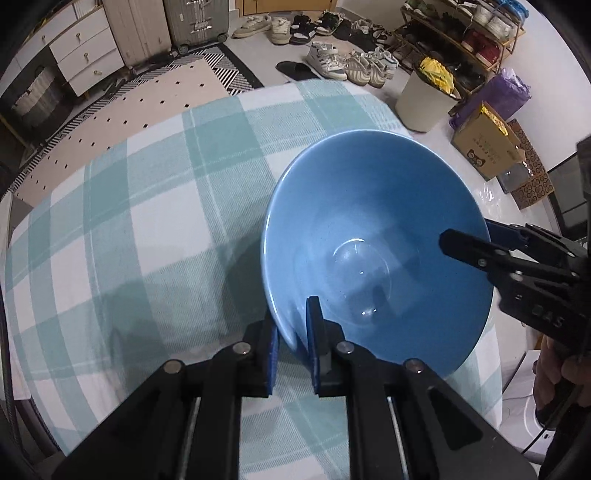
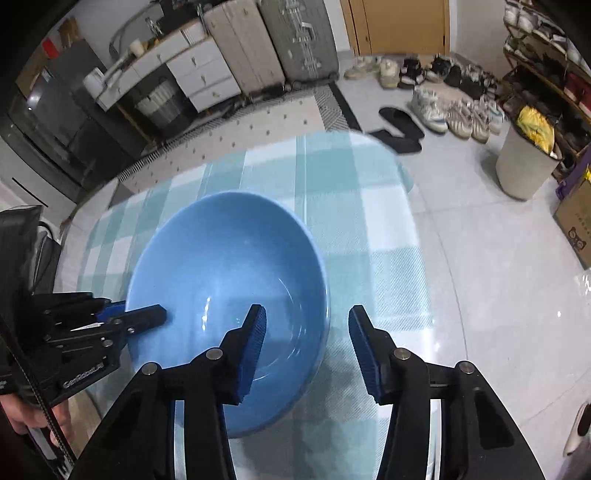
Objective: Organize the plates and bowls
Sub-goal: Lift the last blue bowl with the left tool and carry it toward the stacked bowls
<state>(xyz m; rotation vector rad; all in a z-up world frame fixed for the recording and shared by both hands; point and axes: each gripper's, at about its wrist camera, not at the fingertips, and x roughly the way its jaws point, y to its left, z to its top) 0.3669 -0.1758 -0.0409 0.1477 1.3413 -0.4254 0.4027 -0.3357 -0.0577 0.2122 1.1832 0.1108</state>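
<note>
A blue bowl point(image 1: 376, 236) is held tilted above the table with its teal-and-white checked cloth point(image 1: 147, 206). My left gripper point(image 1: 293, 332) is shut on the bowl's near rim, one pad inside and one outside. My right gripper point(image 2: 306, 332) is open, its jaws straddling the bowl's right rim point(image 2: 321, 295) without pinching it. The right gripper also shows in the left wrist view point(image 1: 476, 240) at the bowl's right edge. The left gripper shows in the right wrist view point(image 2: 147, 314) clamped on the bowl's left rim. No plates are in view.
The checked table point(image 2: 332, 177) lies below the bowl. On the floor beyond are a white bin point(image 1: 424, 99), a cardboard box point(image 1: 487, 147), several shoes point(image 1: 332, 62), a shoe rack point(image 1: 461, 40), suitcases point(image 1: 195, 22) and a patterned rug point(image 1: 184, 81).
</note>
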